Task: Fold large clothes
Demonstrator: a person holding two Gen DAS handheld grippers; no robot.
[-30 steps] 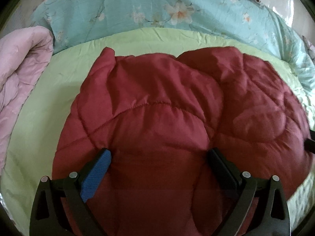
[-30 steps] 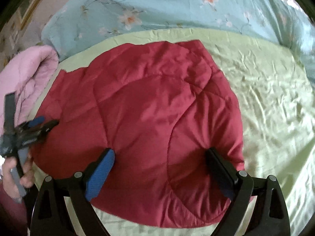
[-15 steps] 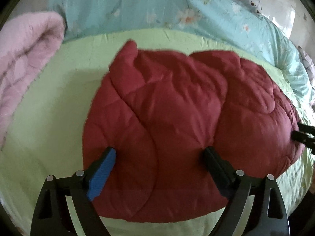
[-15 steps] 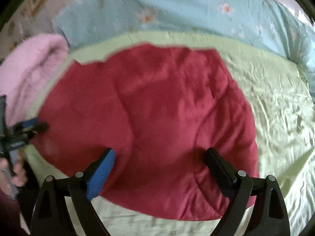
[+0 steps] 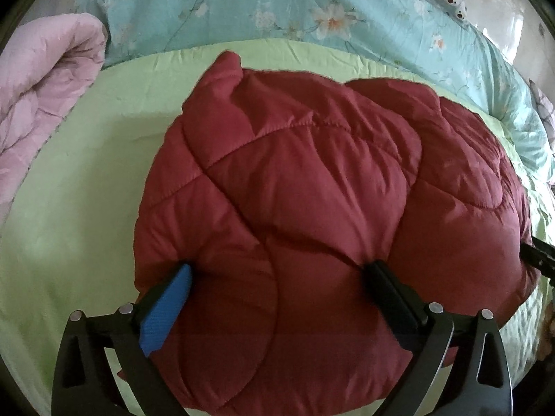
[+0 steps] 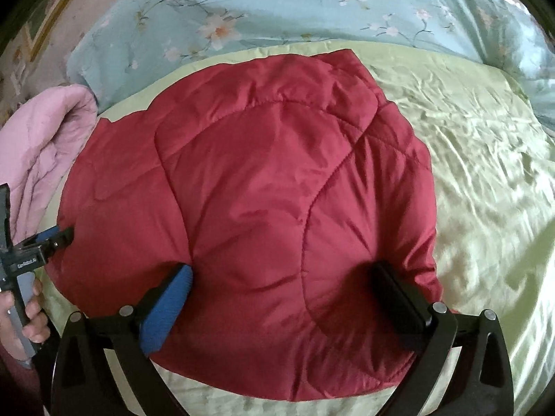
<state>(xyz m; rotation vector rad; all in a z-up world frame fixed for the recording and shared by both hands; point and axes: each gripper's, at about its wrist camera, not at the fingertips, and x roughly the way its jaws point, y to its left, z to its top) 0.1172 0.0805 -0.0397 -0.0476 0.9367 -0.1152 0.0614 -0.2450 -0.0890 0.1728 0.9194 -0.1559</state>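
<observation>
While both hand-held grippers hang over the near edge of the bed, the dark red quilted jacket (image 5: 312, 215) lies bunched on the light green bedsheet (image 5: 69, 228), directly ahead of and below each of them. The left hand-held gripper (image 5: 277, 287) has its jaws opening to their widest, and the jacket's padded near part bulges up between the blue pad and the black finger; the pads appear to rest against the cloth without pinching it. The right hand-held gripper (image 6: 281, 287) is likewise opening wide, with the jacket's near hem between its fingers and nothing clamped.

The relation that matters is how the bundle runs: its long axis lies crosswise to both grippers, from the side by the pink quilt (image 5: 41, 104) toward the open stretch of sheet on the right. In the right wrist view the left tool shows at the jacket's far-left edge, its tip touching or just beside the cloth, with the person's hand (image 6: 20, 315) on its handle. In the left wrist view the tip of the right tool shows at the jacket's right edge. So each gripper covers one end, the left nearer the pink quilt, the right nearer the bare sheet.

My reading is that the next fold would carry the near hem away toward the blue floral duvet (image 6: 312, 10) at the back, and both hands would need a grip on the near edge first.
</observation>
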